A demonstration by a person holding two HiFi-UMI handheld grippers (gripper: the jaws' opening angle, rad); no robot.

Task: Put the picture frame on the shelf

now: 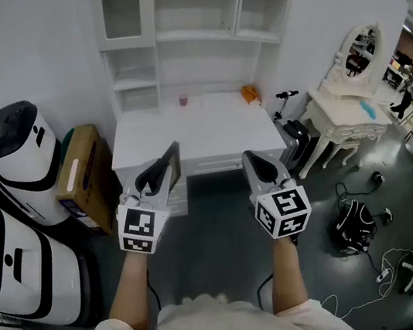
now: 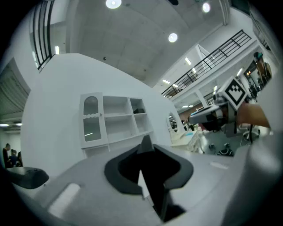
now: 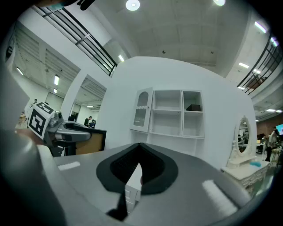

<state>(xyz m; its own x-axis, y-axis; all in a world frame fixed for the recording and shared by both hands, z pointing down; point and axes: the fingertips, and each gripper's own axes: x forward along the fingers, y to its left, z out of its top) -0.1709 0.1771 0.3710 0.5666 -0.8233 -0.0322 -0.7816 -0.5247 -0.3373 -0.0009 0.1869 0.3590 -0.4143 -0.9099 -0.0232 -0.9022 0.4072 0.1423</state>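
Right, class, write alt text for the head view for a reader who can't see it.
A person, seen from above, holds two grippers toward a white desk backed by a shelf unit. The left gripper clamps a dark, flat picture frame; the right gripper is shut and empty.

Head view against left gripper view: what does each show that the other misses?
Only the head view: the small pink cup and small orange object on the white desk, plus the brown cardboard box. Only the left gripper view: round ceiling lights and a black balcony railing. Both: the white shelf unit, the right gripper, and the dark flat picture frame clamped in the left gripper.
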